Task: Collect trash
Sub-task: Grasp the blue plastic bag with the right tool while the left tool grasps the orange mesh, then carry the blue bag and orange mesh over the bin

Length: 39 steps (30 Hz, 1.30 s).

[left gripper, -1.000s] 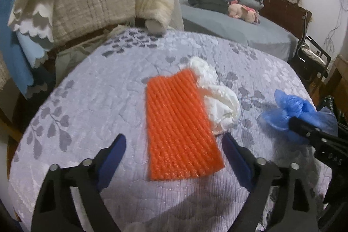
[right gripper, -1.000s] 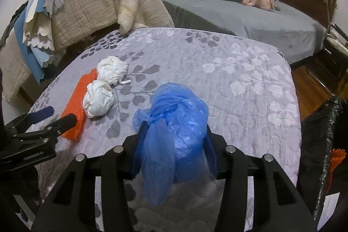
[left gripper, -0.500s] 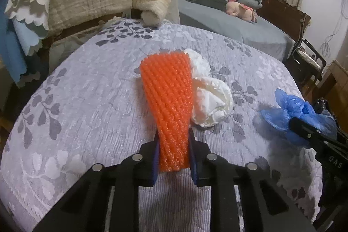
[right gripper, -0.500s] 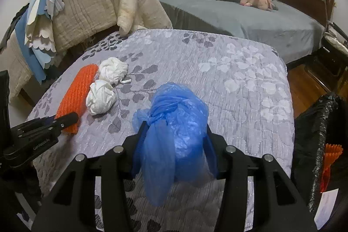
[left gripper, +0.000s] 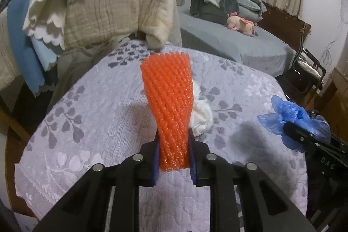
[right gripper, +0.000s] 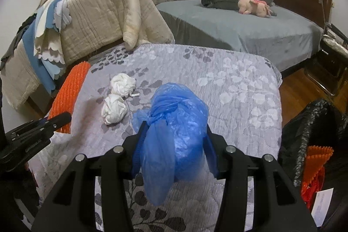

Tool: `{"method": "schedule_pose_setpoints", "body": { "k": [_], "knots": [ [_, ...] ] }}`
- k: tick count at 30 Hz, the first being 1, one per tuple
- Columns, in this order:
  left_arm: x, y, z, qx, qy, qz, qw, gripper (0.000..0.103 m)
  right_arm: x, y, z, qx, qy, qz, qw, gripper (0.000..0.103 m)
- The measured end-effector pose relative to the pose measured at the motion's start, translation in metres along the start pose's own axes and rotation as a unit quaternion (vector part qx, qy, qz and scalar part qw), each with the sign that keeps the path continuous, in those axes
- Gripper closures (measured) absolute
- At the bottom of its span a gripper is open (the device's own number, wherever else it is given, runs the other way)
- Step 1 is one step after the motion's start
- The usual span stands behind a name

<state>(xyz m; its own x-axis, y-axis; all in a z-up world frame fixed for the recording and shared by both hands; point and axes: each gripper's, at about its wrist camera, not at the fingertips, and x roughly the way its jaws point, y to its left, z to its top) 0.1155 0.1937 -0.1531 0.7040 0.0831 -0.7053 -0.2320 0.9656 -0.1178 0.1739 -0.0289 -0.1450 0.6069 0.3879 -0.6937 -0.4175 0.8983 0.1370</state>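
Orange foam net pinched between left gripper jaws.

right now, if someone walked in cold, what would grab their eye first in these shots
The bright orange foam net, pinched at its near end in the left claw and standing up over the grey leaf-print quilt. Next, the crumpled blue plastic bag clamped in the right claw. Between them, two white paper wads lie on the quilt.
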Motion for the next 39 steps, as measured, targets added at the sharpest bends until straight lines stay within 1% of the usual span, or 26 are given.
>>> {"method": "schedule_pose_setpoints", "body": {
  "k": [10, 24, 30, 39],
  "knots": [
    [-0.023, -0.028, 0.012, 0.017, -0.019, -0.021, 0.9995, 0.081, -0.033, -0.012, 0.006, 0.003, -0.021, -0.009, 1.0, 0.057],
    [-0.054, -0.072, 0.015, 0.046, -0.031, -0.049, 0.9972, 0.081, -0.091, -0.028, 0.012, 0.005, -0.06, -0.015, 0.998, 0.057],
    [-0.068, -0.095, 0.016, 0.06, -0.04, -0.069, 0.995, 0.081, -0.12, -0.042, 0.009, 0.011, -0.077, -0.027, 0.997, 0.057],
    [-0.084, -0.135, 0.015, 0.079, -0.043, -0.101, 0.9907, 0.081, -0.16, -0.07, 0.002, 0.026, -0.101, -0.054, 0.993, 0.057]
  ]
}}
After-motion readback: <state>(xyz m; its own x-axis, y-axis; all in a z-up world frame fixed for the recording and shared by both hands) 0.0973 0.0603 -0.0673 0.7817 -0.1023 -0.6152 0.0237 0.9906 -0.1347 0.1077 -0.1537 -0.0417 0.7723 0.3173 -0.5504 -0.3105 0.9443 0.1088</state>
